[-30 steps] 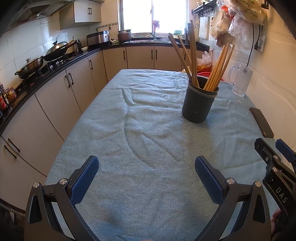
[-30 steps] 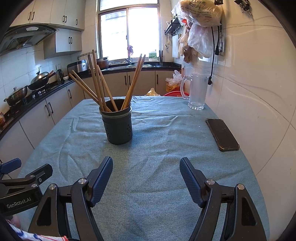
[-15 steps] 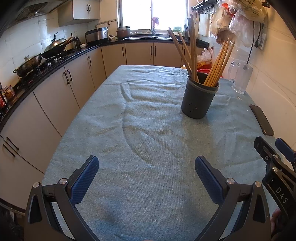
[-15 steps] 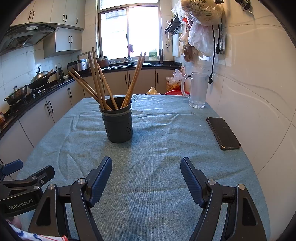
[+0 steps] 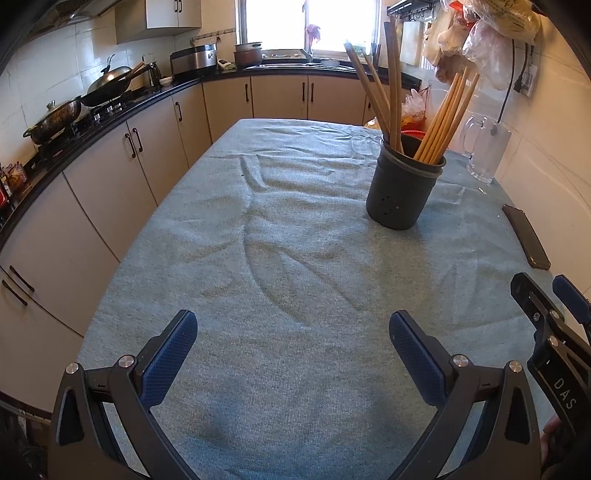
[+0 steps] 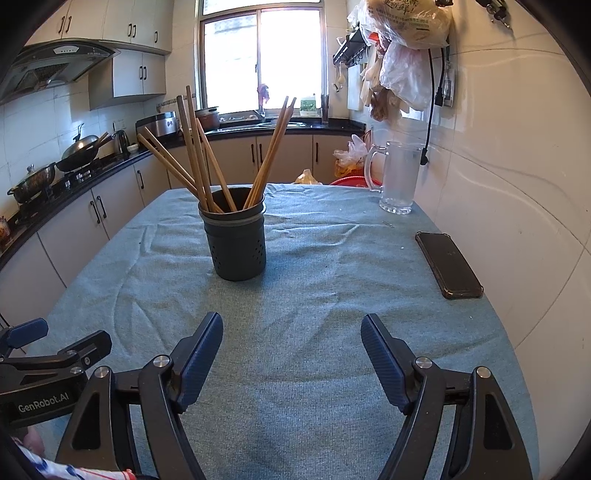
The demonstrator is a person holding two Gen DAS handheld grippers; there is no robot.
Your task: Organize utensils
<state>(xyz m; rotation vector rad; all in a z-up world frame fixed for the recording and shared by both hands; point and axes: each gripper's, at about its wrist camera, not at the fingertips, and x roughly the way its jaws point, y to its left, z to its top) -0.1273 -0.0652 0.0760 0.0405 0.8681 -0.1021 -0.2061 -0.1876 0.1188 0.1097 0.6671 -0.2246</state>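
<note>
White lettering "GenRobot.AI" on the black body of the left gripper [image 6: 55, 345], seen low left in the right wrist view. White letters "DAS" on the black body of the right gripper [image 5: 550, 306], at the right edge of the left wrist view; the word is cut off there. Printing on the hanging bag [image 6: 406, 18] too small to read.

A home kitchen: wok [image 5: 107, 85] on the stove, cabinets [image 5: 110, 177], sink window [image 6: 262, 59].
</note>
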